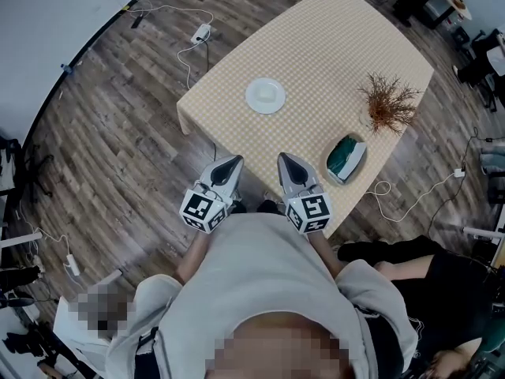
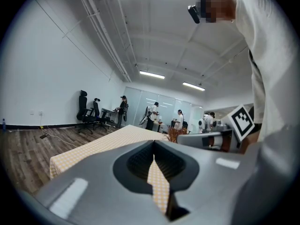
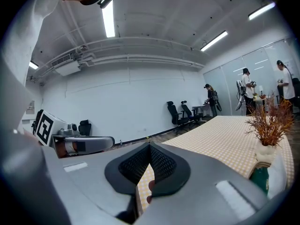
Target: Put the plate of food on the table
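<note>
A white empty plate (image 1: 265, 95) sits on the checked tablecloth of the table (image 1: 331, 46), near its left side. A white dish with something green in it (image 1: 346, 158) lies at the table's near right edge and also shows in the right gripper view (image 3: 260, 179). Both grippers hover side by side in front of my chest, just short of the table's near corner. My left gripper (image 1: 234, 161) (image 2: 153, 146) is shut and holds nothing. My right gripper (image 1: 282, 158) (image 3: 149, 149) is shut as well, with nothing between its jaws.
A dried brown plant (image 1: 388, 105) (image 3: 269, 121) stands behind the green dish. Cables and a power strip (image 1: 201, 32) lie on the wood floor to the left, and a white cable (image 1: 394, 196) to the right. Office chairs (image 2: 89, 111) and several people stand far back.
</note>
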The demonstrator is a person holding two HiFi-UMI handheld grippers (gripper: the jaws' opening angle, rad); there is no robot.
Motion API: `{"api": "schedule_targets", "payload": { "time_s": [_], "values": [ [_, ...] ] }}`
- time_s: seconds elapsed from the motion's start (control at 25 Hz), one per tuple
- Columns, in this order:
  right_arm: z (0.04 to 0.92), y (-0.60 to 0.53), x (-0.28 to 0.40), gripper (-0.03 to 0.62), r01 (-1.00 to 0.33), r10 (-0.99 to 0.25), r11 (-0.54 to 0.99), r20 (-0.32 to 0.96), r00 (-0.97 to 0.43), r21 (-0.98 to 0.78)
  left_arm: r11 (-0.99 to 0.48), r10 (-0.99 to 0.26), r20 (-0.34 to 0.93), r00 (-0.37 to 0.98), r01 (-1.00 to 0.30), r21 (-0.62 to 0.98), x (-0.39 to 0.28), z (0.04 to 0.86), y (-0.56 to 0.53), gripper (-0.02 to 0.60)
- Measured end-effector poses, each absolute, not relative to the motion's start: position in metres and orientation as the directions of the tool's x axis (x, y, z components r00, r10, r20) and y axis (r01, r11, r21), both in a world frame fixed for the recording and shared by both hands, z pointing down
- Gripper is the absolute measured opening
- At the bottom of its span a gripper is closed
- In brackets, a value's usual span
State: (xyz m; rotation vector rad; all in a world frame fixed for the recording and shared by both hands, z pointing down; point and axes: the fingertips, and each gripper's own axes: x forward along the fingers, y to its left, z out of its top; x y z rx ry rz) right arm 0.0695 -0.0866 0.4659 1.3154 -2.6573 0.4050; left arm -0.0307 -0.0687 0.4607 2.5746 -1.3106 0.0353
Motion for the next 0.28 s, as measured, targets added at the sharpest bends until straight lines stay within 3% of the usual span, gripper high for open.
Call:
{"api": "schedule_targets", "payload": {
  "time_s": [0.28],
  "values": [
    [0.4676, -0.0924, 0.0744, -0.003, -0.795, -0.755, 0.579, 0.248, -0.607, -0.181, -0.560, -0.796, 0.134, 0.590, -0.802, 0.207, -0.0258, 0.4614, -0.0729, 0.009]
  ]
}}
